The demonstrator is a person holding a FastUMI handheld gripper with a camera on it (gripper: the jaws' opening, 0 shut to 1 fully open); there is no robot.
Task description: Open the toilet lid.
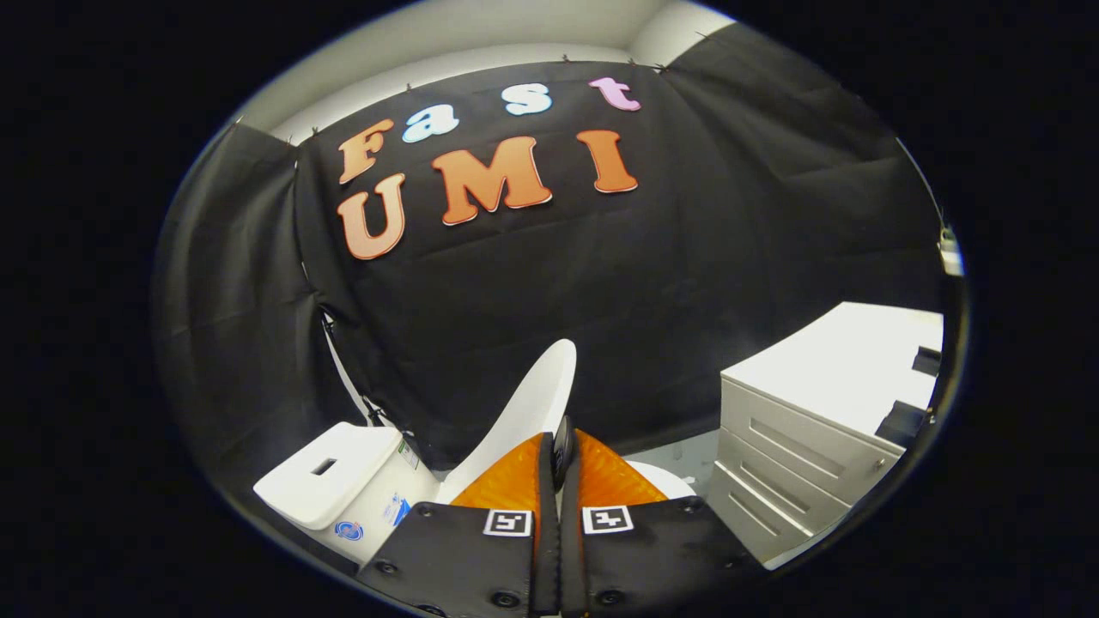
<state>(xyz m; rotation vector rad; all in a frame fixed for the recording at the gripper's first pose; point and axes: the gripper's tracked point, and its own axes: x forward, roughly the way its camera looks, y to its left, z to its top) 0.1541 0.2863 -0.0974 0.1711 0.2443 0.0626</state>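
Looming at your right is the white drawer cabinet (824,412), with the toilet tank (330,472) sitting low at your left. The toilet lid (532,403) stands raised and tilted, just ahead of your fingers, and your gripper (560,455) is pressed together, a small dark piece between its tips.

Gripper-mounted fisheye, close above the raised toilet lid (525,412), facing the booth wall (601,283)

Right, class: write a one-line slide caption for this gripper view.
Gripper closed, fingers together, beside the raised white toilet lid, toilet tank to its left, drawer cabinet right.
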